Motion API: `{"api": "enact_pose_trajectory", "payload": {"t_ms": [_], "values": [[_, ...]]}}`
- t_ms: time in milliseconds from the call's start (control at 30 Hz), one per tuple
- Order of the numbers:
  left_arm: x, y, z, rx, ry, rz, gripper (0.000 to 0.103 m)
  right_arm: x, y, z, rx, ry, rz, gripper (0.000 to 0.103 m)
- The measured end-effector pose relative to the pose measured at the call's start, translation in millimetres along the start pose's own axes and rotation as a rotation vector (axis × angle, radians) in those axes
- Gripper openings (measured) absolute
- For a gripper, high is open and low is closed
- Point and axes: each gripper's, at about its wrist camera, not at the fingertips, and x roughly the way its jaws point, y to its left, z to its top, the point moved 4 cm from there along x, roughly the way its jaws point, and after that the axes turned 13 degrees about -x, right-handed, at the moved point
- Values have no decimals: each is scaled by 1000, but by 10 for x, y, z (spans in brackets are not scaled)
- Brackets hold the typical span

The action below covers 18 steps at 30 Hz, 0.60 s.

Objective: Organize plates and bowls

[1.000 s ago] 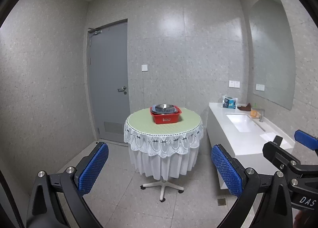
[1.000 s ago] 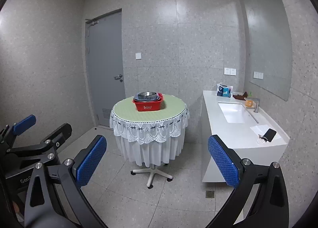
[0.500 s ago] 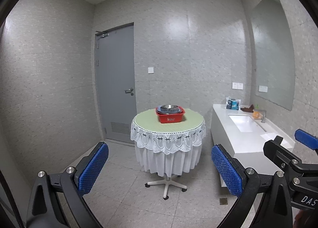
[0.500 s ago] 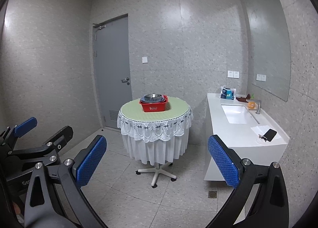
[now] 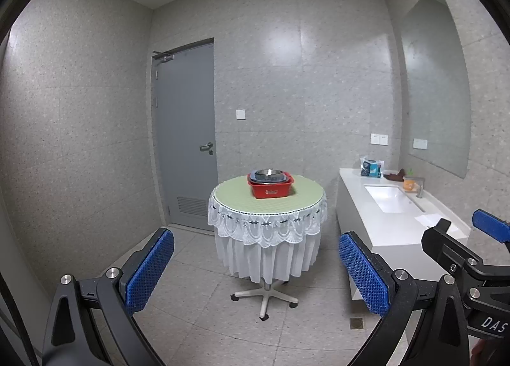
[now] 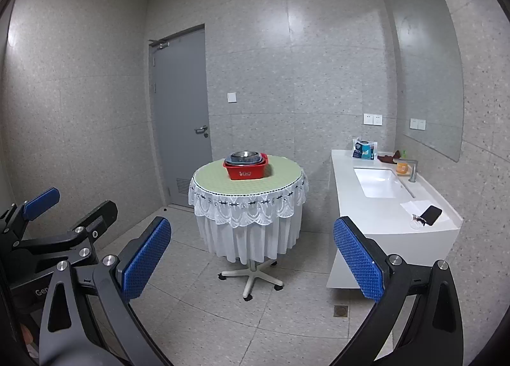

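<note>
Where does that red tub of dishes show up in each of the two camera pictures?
Left wrist view: the red tub sits on the round table, just right of picture centre.
Right wrist view: the red tub is just left of centre, on the same table.
Shared landmark: the grey door behind it.

The dishes (image 5: 267,174) stacked in the red basin (image 5: 270,188), centre frame, are too small to count; the basin wall hides their lower parts.

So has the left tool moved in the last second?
Yes. The left tool has backed away: the round table and door look smaller and farther off than before.
</note>
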Motion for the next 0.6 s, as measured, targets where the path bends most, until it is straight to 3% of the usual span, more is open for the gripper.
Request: {"api": "enact_pose_trajectory", "payload": {"t_ms": [600], "values": [[103, 190, 35, -1, 1, -11, 102, -22, 17, 6, 4, 2, -5, 103]]}}
